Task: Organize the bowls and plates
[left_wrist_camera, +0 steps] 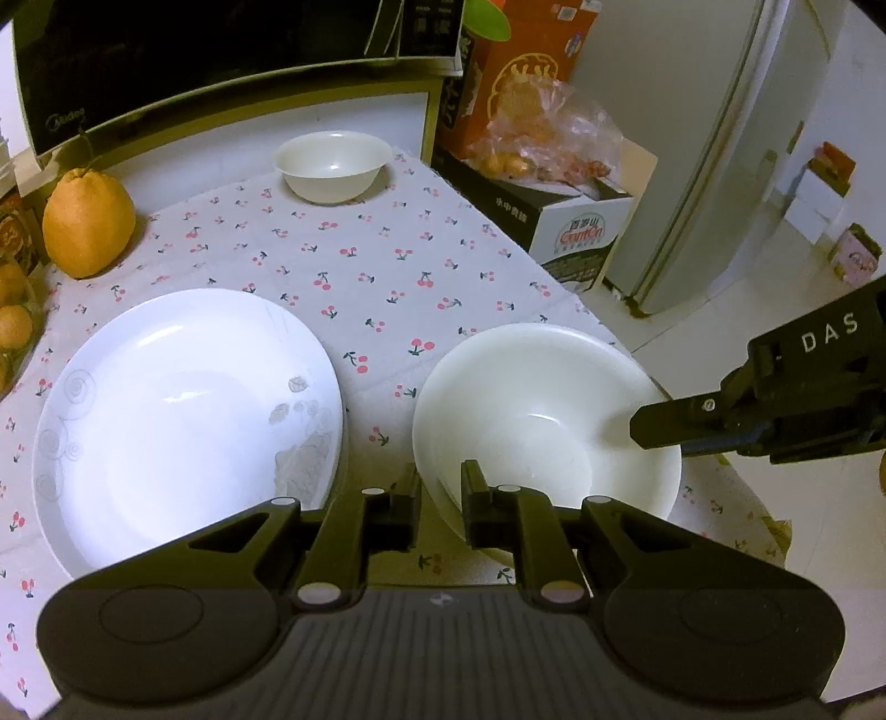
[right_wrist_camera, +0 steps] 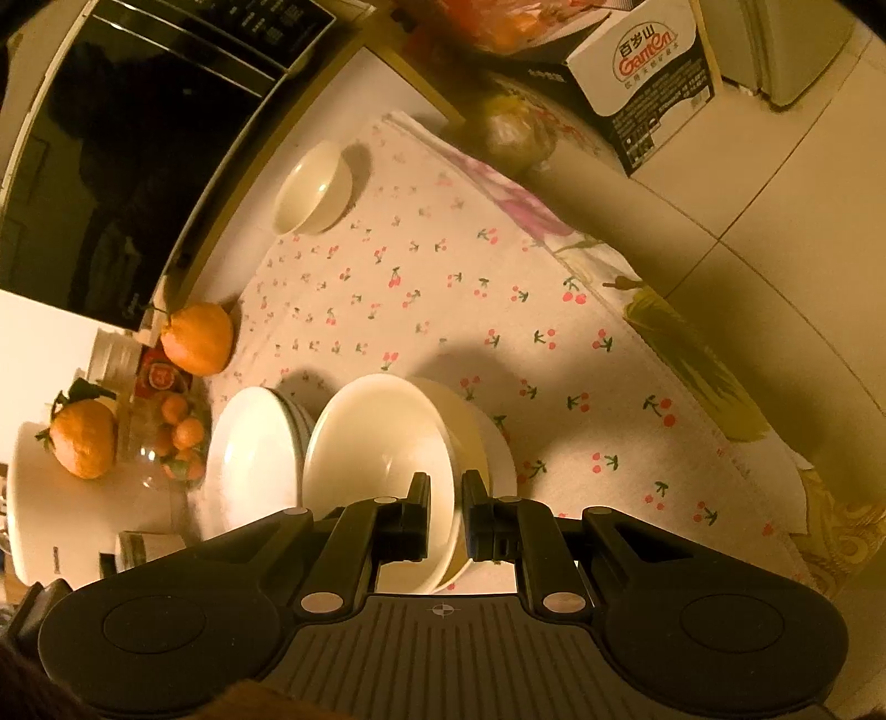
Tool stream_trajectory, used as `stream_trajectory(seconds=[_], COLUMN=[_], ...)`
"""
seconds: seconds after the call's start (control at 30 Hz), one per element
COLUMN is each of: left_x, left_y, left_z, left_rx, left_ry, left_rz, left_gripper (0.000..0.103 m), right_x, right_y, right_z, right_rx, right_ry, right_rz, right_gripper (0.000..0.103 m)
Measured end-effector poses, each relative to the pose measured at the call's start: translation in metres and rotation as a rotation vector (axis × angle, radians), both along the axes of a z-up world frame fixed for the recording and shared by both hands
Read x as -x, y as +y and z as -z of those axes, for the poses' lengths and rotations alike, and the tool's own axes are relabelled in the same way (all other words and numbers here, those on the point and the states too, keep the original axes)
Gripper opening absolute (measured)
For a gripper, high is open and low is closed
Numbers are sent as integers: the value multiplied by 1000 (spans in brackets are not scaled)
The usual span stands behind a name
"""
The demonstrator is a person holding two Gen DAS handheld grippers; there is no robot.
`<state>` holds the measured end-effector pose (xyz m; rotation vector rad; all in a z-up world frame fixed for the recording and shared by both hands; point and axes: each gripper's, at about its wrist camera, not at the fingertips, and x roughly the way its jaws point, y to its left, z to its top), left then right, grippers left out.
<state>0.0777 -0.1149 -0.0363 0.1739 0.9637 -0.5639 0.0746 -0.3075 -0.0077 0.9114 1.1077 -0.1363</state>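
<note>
Plates (left_wrist_camera: 183, 410) sit stacked at left; we pinch the big bowl (left_wrist_camera: 545, 421) beside them, left gripper (left_wrist_camera: 440, 498) and right gripper (right_wrist_camera: 446, 512) each clamped on its rim, seemingly nested; small bowl (left_wrist_camera: 332, 163) waits far back

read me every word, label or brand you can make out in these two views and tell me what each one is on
"DAS": on the right claw, seen from the left wrist.
"Midea": on the black microwave.
"Ganten", with "百岁山" above: on the white carton.
Carton's small print, orange box text, red tin label: unreadable.
</note>
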Motion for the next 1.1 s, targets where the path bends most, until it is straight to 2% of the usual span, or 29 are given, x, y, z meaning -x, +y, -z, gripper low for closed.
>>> stream_trajectory(seconds=[0.37,0.57,0.67,0.83,0.97,1.07,1.1], left_x=[-1,-3,-5,-6,-7,-6,-6], left_y=[-2,-1,1,2,2,2,2], left_z=[3,4,4,2,0,-3,-4], left_rx=[-10,-9,-4,4,12,18,22], left_ry=[1,7,12,19,21,26,30], left_rz=[-3,-14,-18,-21,-25,-25,-24], left_gripper=[16,22,26,34,42,50,54], right_x=[-2,-1,-1,-1,-2,-4,-5], right_y=[0,-3,-7,-9,-9,-8,-7], right_z=[-2,-5,-6,-8,-9,-12,-13], right_rx=[17,25,23,13,20,22,23], right_ry=[-4,-3,-5,-11,-10,-16,-20], right_rz=[-9,-11,-2,3,-4,-14,-17], right_gripper=[15,15,22,23,37,41,45])
